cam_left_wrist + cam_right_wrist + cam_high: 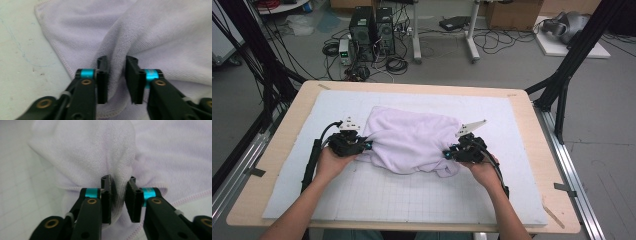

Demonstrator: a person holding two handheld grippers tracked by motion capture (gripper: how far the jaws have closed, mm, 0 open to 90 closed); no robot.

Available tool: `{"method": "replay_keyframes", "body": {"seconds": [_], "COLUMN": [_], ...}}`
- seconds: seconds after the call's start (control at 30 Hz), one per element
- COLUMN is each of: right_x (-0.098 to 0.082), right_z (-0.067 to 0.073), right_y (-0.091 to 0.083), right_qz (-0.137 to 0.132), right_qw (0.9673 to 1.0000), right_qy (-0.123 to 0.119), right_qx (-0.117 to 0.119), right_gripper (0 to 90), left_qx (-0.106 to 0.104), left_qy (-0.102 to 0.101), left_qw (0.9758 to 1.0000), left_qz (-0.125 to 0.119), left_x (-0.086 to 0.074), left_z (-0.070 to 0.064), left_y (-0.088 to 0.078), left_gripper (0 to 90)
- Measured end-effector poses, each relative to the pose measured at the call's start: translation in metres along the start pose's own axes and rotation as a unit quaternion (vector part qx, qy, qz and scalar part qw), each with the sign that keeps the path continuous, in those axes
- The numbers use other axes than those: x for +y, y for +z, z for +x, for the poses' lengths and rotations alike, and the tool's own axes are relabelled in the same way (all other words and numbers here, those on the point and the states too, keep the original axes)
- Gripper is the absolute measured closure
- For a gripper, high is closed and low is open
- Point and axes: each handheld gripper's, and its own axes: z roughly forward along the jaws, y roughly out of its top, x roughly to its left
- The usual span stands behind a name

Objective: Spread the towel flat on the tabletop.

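Let go cleanly: your left gripper (117, 77) and right gripper (120, 200) have fingers slightly apart around folds of the towel (412, 140), which lies bunched mid-worktop (277, 145). Back straight off its sides.

The left gripper (117, 80) points its two black jaws with turquoise bands up from the lower edge. A raised fold of the pale lilac terry-cloth towel (155, 37) runs between the fingers (102, 80), with a gap showing beside the cloth. The towel's stitched hem curves away left of the fingers, lying on the off-white table mat (22, 62).
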Motion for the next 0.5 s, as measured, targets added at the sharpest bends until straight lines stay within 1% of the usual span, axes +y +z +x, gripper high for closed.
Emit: {"method": "replay_keyframes", "body": {"seconds": [0.03,0.07,0.17,0.3,0.37,0.43,0.47,0.5], "right_x": [0.000,0.000,0.000,-0.001,-0.002,-0.003,-0.004,-0.003], "right_z": [0.001,0.002,0.005,0.011,0.013,0.015,0.016,0.017], "right_y": [-0.002,-0.004,-0.012,-0.029,-0.035,-0.036,-0.034,-0.030], "right_qz": [-0.007,-0.013,-0.021,-0.040,-0.046,-0.045,-0.039,-0.030], "right_qw": [1.0000,0.9999,0.9998,0.9990,0.9986,0.9986,0.9989,0.9991], "right_qy": [-0.001,-0.005,-0.006,-0.016,-0.023,-0.026,-0.026,-0.030], "right_qx": [0.005,0.010,0.003,-0.012,-0.008,-0.005,0.002,0.002], "right_gripper": [72.1,70.9,68.8,68.2,69.4,70.8,70.9,70.8], "left_qx": [-0.002,0.001,0.004,0.003,-0.004,-0.015,-0.024,-0.034], "left_qy": [-0.002,-0.002,0.000,0.012,0.020,0.029,0.031,0.035], "left_qw": [1.0000,0.9999,0.9997,0.9993,0.9991,0.9989,0.9987,0.9984], "left_qz": [-0.007,-0.013,-0.024,-0.036,-0.037,-0.033,-0.033,-0.029], "left_x": [0.000,0.001,0.001,0.001,0.001,-0.001,-0.002,-0.004], "left_z": [-0.001,-0.001,-0.003,-0.008,-0.012,-0.020,-0.025,-0.029], "left_y": [-0.004,-0.008,-0.020,-0.035,-0.038,-0.035,-0.033,-0.029], "left_gripper": [65.1,62.7,56.8,54.8,54.3,54.4,55.4,56.5]}}
